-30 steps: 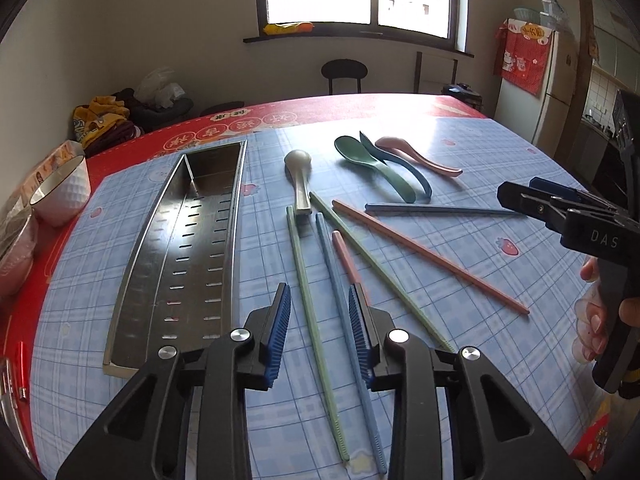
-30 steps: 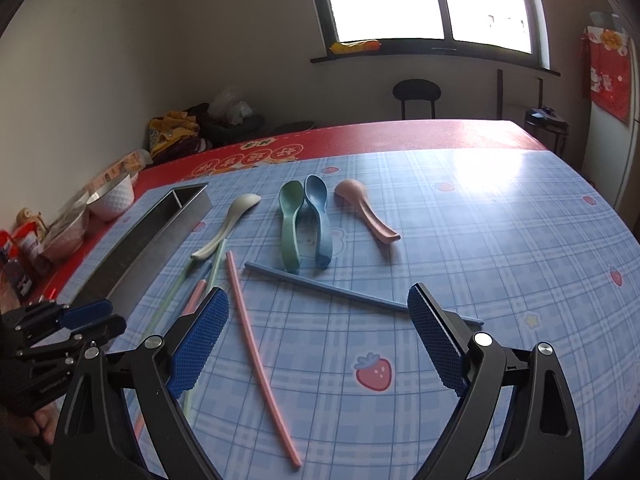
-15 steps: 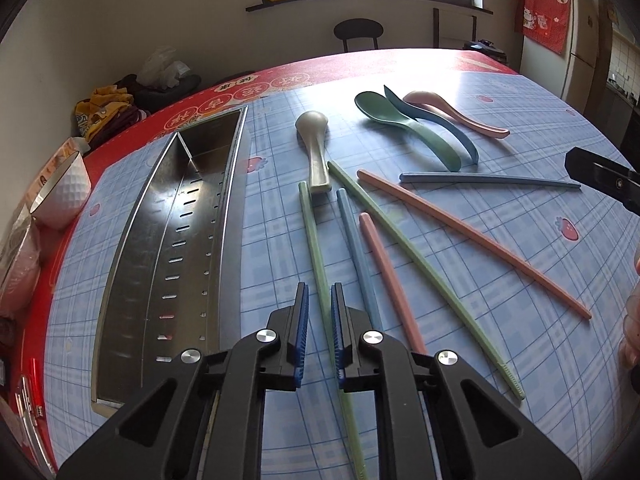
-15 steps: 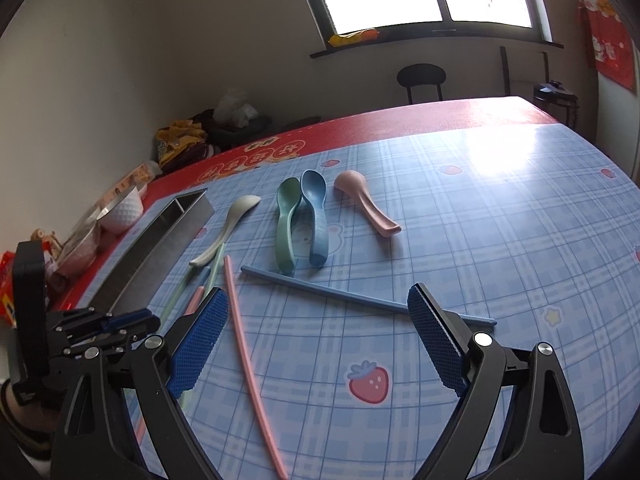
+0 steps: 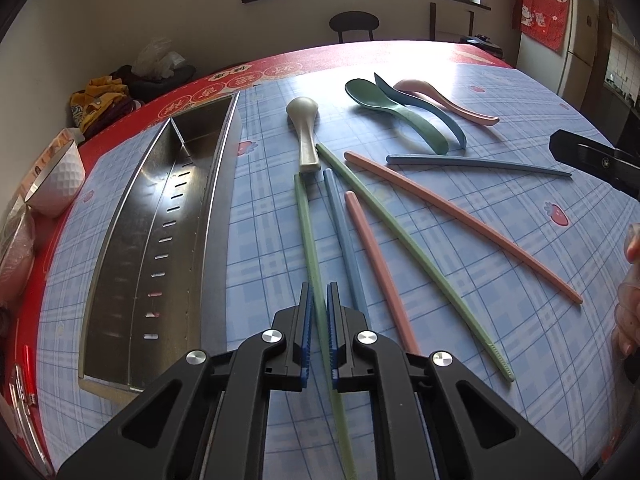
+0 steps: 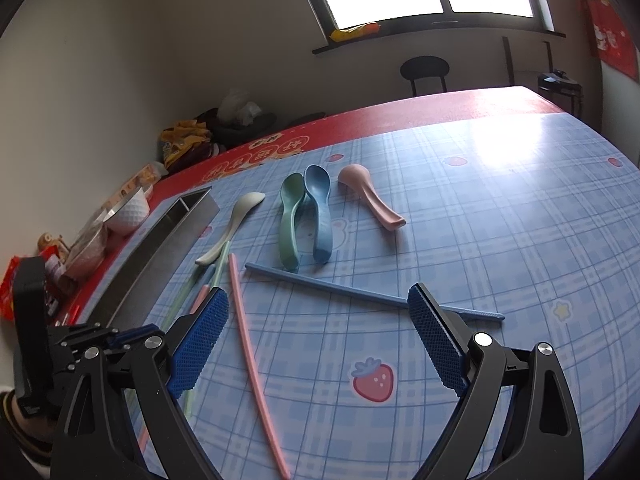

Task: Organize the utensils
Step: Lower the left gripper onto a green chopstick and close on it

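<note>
My left gripper (image 5: 318, 300) is shut on a green chopstick (image 5: 306, 232) near its lower end, low over the blue plaid cloth. Beside it lie a blue chopstick (image 5: 344, 236), a pink one (image 5: 376, 256), a second green one (image 5: 412, 248), a long pink one (image 5: 460, 216) and another blue one (image 5: 476, 162). Beige (image 5: 304, 128), green (image 5: 384, 104), blue (image 5: 440, 120) and pink (image 5: 440, 98) spoons lie farther back. A steel tray (image 5: 216, 200) stands to the left. My right gripper (image 6: 316, 292) hangs open above the cloth, holding nothing.
A white bowl (image 5: 56, 184) and packets sit at the table's left edge. A heap of clothes and a bag (image 5: 120, 92) lies at the back left. Behind the table stand a stool (image 5: 354, 24) and a window. A hand (image 5: 628, 304) shows at the right edge.
My left gripper's jaws have closed from wide apart onto the green chopstick, and the gripper has sunk and tipped down toward the table. The right gripper has barely moved.
</note>
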Action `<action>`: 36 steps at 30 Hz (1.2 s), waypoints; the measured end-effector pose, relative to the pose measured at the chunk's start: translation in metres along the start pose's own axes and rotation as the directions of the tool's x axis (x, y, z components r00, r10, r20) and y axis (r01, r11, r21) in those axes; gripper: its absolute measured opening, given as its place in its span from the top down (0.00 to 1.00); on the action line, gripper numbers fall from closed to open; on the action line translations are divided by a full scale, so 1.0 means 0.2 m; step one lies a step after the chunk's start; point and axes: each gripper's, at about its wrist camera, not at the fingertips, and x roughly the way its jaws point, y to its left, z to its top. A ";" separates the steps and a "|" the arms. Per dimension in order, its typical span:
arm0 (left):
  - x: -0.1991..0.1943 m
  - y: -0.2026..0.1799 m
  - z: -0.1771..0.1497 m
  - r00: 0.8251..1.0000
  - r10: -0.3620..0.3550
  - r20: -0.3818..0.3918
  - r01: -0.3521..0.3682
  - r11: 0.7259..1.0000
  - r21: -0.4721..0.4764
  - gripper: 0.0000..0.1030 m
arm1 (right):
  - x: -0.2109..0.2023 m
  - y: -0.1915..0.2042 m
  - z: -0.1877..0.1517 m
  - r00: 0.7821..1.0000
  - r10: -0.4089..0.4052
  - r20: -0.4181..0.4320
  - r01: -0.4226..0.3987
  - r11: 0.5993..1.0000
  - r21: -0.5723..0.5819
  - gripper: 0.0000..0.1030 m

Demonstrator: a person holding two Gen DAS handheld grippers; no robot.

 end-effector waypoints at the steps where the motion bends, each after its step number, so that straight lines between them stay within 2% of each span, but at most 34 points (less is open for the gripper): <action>1: -0.01 0.00 -0.01 1.000 -0.016 -0.006 0.016 1.000 -0.008 0.94 | 0.00 0.00 0.00 1.000 -0.001 -0.001 0.001 1.000 -0.001 0.15; 7: -0.04 0.02 -0.05 0.996 -0.084 -0.011 0.084 0.996 -0.043 0.94 | 0.01 0.01 0.00 1.000 -0.002 -0.010 0.002 1.000 0.000 0.15; 22: 0.01 0.01 0.02 0.997 -0.074 -0.014 0.074 0.997 0.005 0.93 | 0.02 0.00 -0.01 1.000 0.006 -0.019 -0.006 1.000 0.009 0.15; 30: 0.06 0.02 0.09 0.997 -0.075 -0.027 0.075 0.997 -0.011 0.91 | 0.02 0.00 -0.01 1.000 0.003 -0.017 -0.003 1.000 0.007 0.15; 32: 0.06 0.04 0.09 0.996 -0.090 -0.025 0.088 0.995 -0.047 0.91 | 0.02 0.00 -0.01 1.000 0.003 -0.016 -0.003 1.000 0.009 0.15; 36: 0.05 0.04 0.06 0.997 -0.081 0.013 0.082 0.995 -0.053 0.94 | 0.02 0.00 -0.01 1.000 0.008 -0.020 -0.008 1.000 0.014 0.15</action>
